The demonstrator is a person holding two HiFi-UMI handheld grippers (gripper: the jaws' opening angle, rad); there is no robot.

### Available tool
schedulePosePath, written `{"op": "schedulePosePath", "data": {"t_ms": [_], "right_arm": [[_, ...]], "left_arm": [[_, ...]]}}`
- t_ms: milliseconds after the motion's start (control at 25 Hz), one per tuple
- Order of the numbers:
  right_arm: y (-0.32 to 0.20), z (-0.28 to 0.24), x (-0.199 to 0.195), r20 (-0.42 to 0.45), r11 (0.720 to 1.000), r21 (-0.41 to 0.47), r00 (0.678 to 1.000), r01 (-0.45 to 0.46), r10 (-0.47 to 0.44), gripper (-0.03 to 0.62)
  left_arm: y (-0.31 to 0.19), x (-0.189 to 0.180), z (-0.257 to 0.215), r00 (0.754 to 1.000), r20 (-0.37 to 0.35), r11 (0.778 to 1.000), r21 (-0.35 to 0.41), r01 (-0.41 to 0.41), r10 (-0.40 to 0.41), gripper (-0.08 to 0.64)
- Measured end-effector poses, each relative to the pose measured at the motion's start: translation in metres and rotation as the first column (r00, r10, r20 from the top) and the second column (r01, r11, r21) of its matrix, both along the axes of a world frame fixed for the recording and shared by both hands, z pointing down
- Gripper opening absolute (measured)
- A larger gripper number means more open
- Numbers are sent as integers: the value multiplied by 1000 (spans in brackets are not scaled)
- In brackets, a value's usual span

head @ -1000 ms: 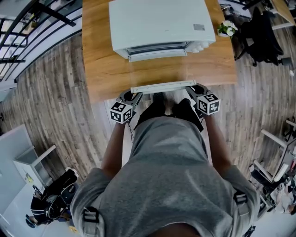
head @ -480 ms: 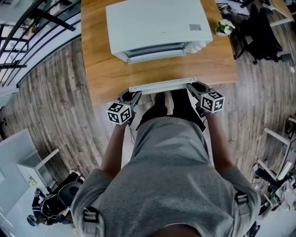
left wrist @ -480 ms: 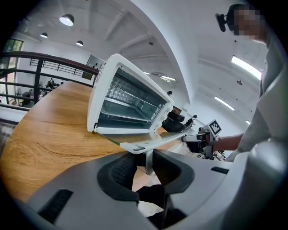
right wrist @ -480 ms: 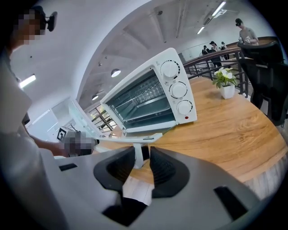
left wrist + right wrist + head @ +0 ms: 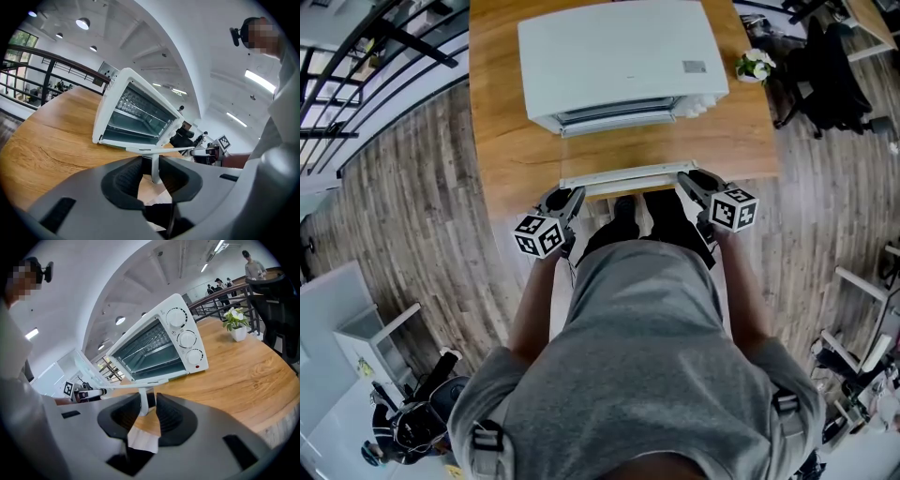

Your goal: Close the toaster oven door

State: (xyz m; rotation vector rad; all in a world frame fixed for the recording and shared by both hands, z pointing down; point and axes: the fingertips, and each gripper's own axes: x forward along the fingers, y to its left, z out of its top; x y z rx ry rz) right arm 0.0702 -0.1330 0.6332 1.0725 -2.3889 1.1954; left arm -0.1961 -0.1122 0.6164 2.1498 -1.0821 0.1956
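Observation:
A white toaster oven stands on the wooden table. Its glass door is folded down flat, and the white door handle lies along the table's near edge. My left gripper is at the handle's left end and my right gripper at its right end. In the left gripper view the handle's post stands between the dark pads, with the open oven beyond. The right gripper view shows the other post gripped the same way, with the oven's three knobs facing me.
A small white pot of flowers sits at the table's far right corner. A black chair stands to the right of the table. Black railings run along the left. A white cabinet stands on the floor at lower left.
Both grippers stay on the ends of the handle. The left marker cube has slid a little down and left and the right one slightly right. The door still lies flat.

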Motion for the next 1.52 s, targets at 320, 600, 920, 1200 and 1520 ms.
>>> {"op": "schedulePosePath", "data": {"t_ms": [320,600,920,1200,1520], "right_arm": [[-9,-12,-3,52,999,-26,998,-32,33,115],[-14,-16,-3,67,999,-50,998,-18,22,115],[-29,-32,-6,166,997,-59,984,-56,65,114],[-41,-41,-7,274,993,-85,956,-80,100,115],[-46,-44,-8,332,991,-106,936,-83,114,117]], "left_arm": [[-9,-5,-12,995,-95,999,16,36,-34,118],[-13,-5,-17,991,-127,999,16,41,-39,120],[-28,-10,-32,972,-225,996,27,81,-72,126],[-39,-13,-40,947,-302,992,23,122,-109,129],[-45,-13,-43,931,-344,991,6,134,-124,130]]}}
